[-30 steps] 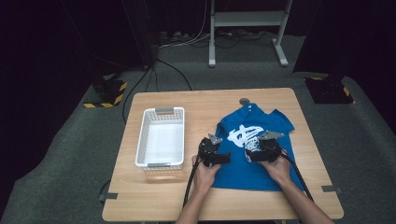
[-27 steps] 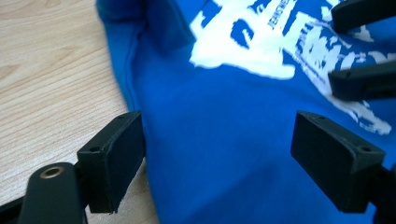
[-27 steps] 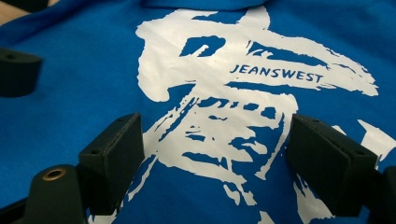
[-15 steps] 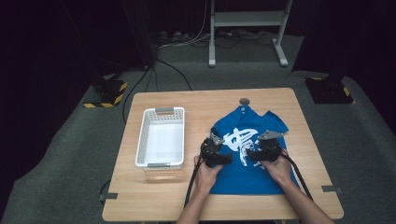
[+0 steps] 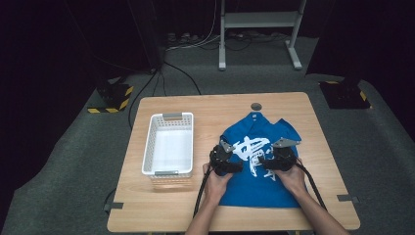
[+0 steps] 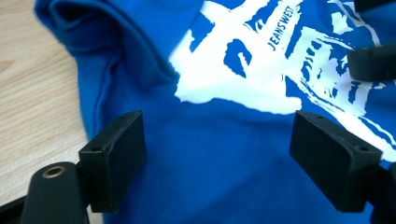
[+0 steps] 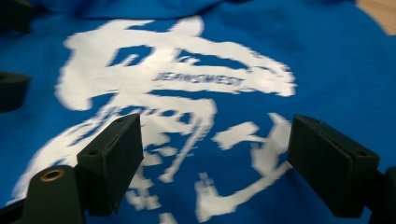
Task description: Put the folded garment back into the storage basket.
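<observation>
Right now the blue cotton T-shirt with the white brush-stroke print (image 5: 254, 166) lies spread on the right half of the light wooden worktop (image 5: 205, 105), its collar end pointing away from the person and its lower hem near the front edge. The white print carries a small line of lettering across its middle, and one sleeve is bunched into a fold at the shirt's left side, seen up close in the left gripper view.

Both hands sit on the shirt. The left gripper (image 5: 234, 166) rests at the shirt's left edge, its black fingers (image 6: 114, 154) spread wide apart just above the blue cloth with nothing caught between them. The right gripper (image 5: 262, 161) sits over the print, its fingers (image 7: 112, 154) equally wide open, hovering over white paint and blue fabric, gripping nothing. The two grippers point toward each other, close together across the print, and a black cable trails back from each along the forearms.

Well to the left of the shirt stands a white plastic lattice basket (image 5: 169, 117), apart from the cloth. A small dark round disc (image 5: 256, 106) sits in the worktop just beyond the collar.
</observation>
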Demonstrator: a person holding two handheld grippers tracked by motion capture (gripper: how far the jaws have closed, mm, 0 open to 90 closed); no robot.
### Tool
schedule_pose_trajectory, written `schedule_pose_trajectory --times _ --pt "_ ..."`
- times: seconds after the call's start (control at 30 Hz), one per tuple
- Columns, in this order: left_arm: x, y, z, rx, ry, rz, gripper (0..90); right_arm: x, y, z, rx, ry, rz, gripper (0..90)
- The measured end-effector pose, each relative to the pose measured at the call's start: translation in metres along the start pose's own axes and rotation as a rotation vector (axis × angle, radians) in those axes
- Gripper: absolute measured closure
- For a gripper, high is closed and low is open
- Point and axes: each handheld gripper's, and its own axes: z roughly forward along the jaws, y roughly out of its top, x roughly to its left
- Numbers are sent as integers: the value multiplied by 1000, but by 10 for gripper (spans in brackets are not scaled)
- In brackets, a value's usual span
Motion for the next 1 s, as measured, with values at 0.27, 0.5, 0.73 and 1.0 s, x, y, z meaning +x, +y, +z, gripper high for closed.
schedule_pose_trajectory --times 0.27,0.5,0.73,1.0 --pt "0 -5 -1 10 34 33 188 -9 -3 2 17 -1 7 167" --pt "0 -7 -6 -14 4 3 186 0 -5 -4 11 25 -35 172" --pt "-4 8 3 -3 0 8 186 -20 -2 2 28 -33 15 168" --pt "-4 -7 -3 2 19 33 196 -15 -8 -2 18 15 -5 163"
